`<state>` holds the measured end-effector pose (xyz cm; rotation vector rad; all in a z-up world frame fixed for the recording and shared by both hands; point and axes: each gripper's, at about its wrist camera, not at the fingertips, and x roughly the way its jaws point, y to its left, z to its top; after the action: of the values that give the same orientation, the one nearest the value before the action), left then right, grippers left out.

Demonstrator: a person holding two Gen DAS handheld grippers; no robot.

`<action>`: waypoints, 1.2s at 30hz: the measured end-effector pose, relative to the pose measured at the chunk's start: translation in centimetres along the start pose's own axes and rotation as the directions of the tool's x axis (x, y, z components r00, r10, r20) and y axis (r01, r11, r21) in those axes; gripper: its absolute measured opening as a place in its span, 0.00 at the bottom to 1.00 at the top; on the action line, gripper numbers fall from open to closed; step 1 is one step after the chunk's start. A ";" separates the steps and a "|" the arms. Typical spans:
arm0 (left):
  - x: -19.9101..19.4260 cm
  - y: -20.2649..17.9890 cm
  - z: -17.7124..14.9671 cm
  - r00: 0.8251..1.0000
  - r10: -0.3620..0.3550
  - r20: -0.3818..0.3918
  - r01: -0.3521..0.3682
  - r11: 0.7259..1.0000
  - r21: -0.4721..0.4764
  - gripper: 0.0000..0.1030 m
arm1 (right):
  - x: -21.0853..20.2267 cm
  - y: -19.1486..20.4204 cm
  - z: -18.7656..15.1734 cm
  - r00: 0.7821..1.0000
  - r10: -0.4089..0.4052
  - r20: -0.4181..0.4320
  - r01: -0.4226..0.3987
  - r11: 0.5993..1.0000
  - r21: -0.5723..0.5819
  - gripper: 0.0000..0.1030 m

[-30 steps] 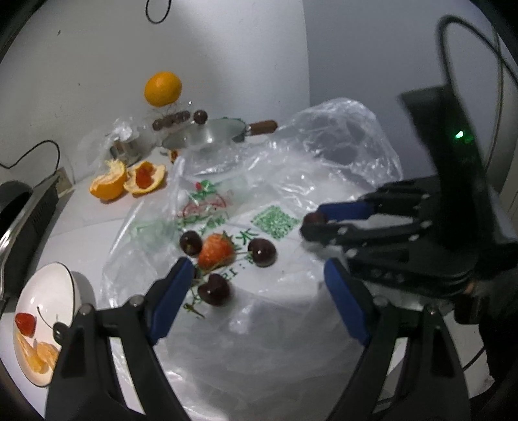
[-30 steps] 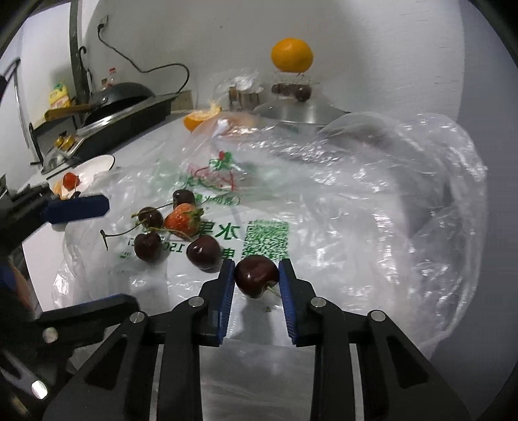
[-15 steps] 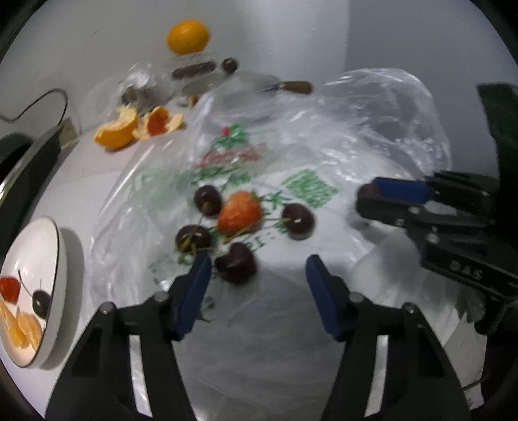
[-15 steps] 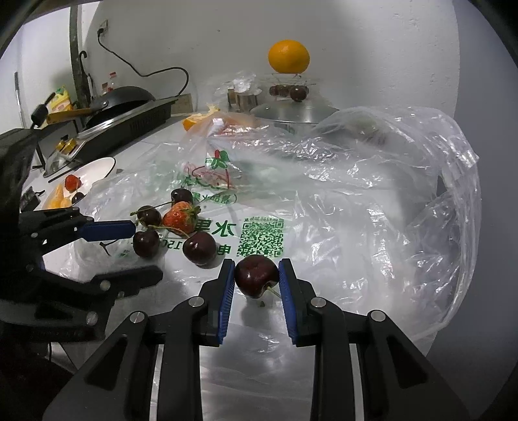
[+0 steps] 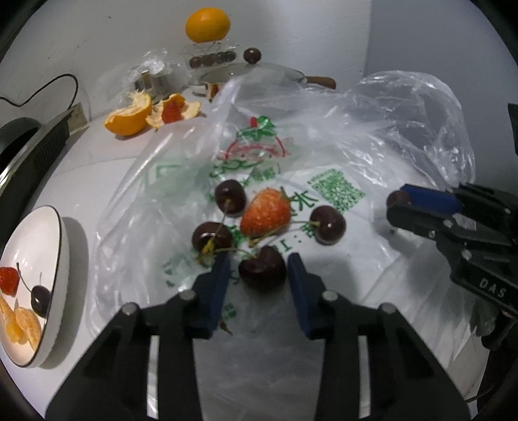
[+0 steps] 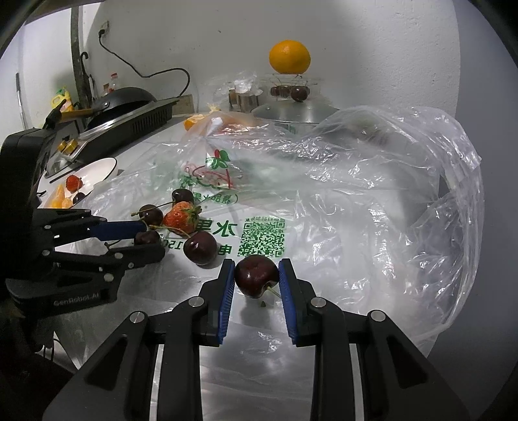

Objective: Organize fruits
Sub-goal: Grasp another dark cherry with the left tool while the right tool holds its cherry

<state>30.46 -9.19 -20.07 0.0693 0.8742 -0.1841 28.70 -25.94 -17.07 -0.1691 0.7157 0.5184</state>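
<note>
A strawberry [image 5: 265,213] and several dark cherries lie on a clear plastic bag [image 5: 323,168] on the counter. My left gripper [image 5: 259,270] is open, its blue pads on either side of one cherry [image 5: 263,268] with small gaps showing. My right gripper [image 6: 256,275] is shut on another cherry [image 6: 255,275], held just above the bag; it shows in the left wrist view [image 5: 396,202] at the right. A white plate [image 5: 22,256] at the left holds a strawberry, a cherry and orange segments.
A peeled orange and its peel [image 5: 129,116] lie behind the bag. A whole orange [image 5: 207,24] sits on a stand above a lidded pan [image 5: 252,73]. A stove with a wok [image 6: 123,110] stands at the far left. The wall is close behind.
My left gripper has moved forward and down over the cherries and narrowed around the nearest one. My right gripper has stayed put, still holding its cherry.
</note>
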 end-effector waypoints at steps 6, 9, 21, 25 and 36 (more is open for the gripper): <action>-0.5 -0.2 -0.1 1.000 -0.017 0.009 0.016 1.000 0.016 0.32 | -0.4 0.1 0.0 1.000 -0.006 0.010 0.006 1.000 -0.003 0.28; -1.1 -0.8 -0.2 0.999 -0.030 0.022 0.029 0.999 0.042 0.32 | -0.7 0.3 0.1 1.000 -0.008 0.017 0.008 1.000 -0.006 0.28; -3.0 -1.2 -1.1 0.997 -0.069 0.047 0.066 0.996 0.054 0.32 | -2.0 2.1 0.6 0.999 -0.013 0.034 0.014 0.999 -0.030 0.28; -2.0 -0.5 -1.1 0.998 -0.050 0.025 0.049 0.998 0.027 0.33 | -2.1 2.3 0.6 0.999 -0.013 0.033 0.014 0.999 -0.035 0.28; -0.2 -0.9 -0.1 1.000 -0.020 -0.001 0.020 1.000 0.022 0.35 | -1.4 1.3 0.5 1.000 -0.009 0.027 0.010 1.000 -0.025 0.28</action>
<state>30.13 -10.03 -19.99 0.0810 0.8739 -0.2127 27.42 -25.19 -15.70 -0.1891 0.6820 0.5198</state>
